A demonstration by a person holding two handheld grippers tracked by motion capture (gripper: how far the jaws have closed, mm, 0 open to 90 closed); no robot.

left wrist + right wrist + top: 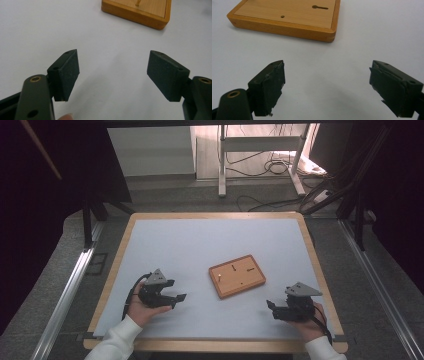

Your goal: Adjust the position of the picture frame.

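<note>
A dim room with cables on the floor behind and a white stand; in front a table with a pale matte top and a wooden rim; the left gripper rests low near the front edge, its jaws spread wide with nothing between them, bare tabletop showing in the gap; its pads are flat, dark and finely grained; the right gripper sits at the front right, jaws just as wide apart and holding nothing; its pads look worn, with ragged, frayed edges; each gripper carries a grey three-cornered plate; between the two, a little farther back, lies the board, a shallow wooden tray, smooth and honey-coloured, with a raised rim, rounded corners, a small hole and a keyhole-shaped slot; neither gripper touches it.
</note>
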